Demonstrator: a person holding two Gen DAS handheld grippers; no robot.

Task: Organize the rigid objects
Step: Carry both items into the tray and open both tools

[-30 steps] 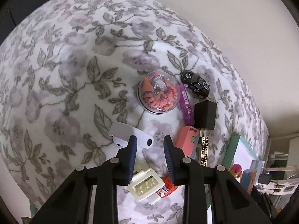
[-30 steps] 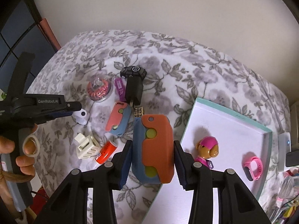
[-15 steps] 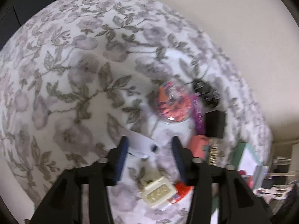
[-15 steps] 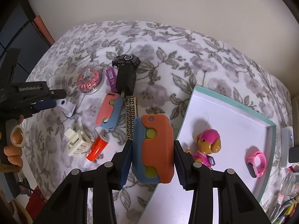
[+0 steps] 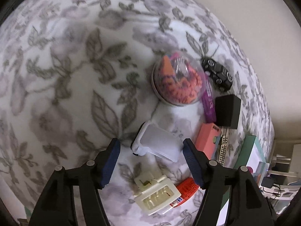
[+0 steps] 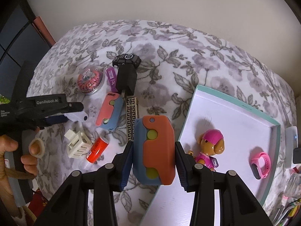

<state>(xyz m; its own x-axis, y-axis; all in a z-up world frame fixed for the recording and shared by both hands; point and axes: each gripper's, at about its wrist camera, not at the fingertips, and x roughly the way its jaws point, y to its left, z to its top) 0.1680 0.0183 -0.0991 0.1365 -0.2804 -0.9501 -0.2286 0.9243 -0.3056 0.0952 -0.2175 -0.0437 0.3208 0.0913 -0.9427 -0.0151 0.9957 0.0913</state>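
The right claw (image 6: pixel 153 162) is clenching an orange-blue toy (image 6: pixel 154 150) at the tray's (image 6: pixel 190 113) edge, presumably for dropping in. The left claw (image 5: pixel 150 162), jaws just widened (nothing gripped), is straddling the white case (image 5: pixel 158 145) lying on the floral surface (image 5: pixel 56 75), likely the next pick.

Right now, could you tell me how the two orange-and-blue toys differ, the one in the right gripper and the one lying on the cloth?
The held toy is clamped upright between the right gripper's pads, above the tray's edge; the lying toy rests flat on the floral cloth, beside the patterned strip. The held toy's orange is deeper; the lying toy's is a paler salmon. Both share the wavy two-colour body with yellow-green dots.
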